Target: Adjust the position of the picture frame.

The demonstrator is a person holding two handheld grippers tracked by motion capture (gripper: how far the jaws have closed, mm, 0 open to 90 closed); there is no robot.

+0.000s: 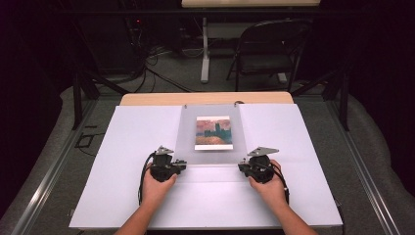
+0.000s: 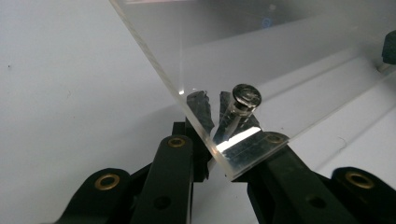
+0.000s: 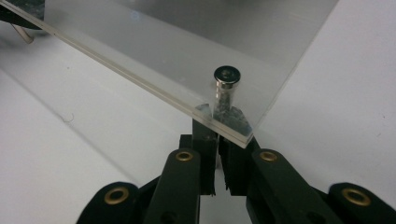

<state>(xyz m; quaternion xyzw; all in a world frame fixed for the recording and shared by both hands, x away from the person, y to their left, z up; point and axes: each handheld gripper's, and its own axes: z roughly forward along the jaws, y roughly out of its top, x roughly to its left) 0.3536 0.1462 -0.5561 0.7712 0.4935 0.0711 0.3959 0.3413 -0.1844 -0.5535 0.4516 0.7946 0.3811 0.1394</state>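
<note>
Holding clear frame (image 1: 211, 134) enclosing painting print (image 1: 213, 132)

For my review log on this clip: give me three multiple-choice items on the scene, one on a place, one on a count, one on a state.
1. Where does the small painted picture lie?
A. under the clear acrylic sheet, mid-table
B. on the folding chair
C. on the floor

2. How many near corners of the sheet have a gripper at them?
A. none
B. one
C. two

3. How do the left gripper and right gripper stand?
A. wide open, clear of the sheet
B. shut on the sheet's corners
C. lying loose on the table

Answers: 1 A, the picture shows through the sheet. 2 C, one hand at each corner. 3 B, both gripper views show fingers clamping the sheet's edge beside a small silver standoff post.
</note>
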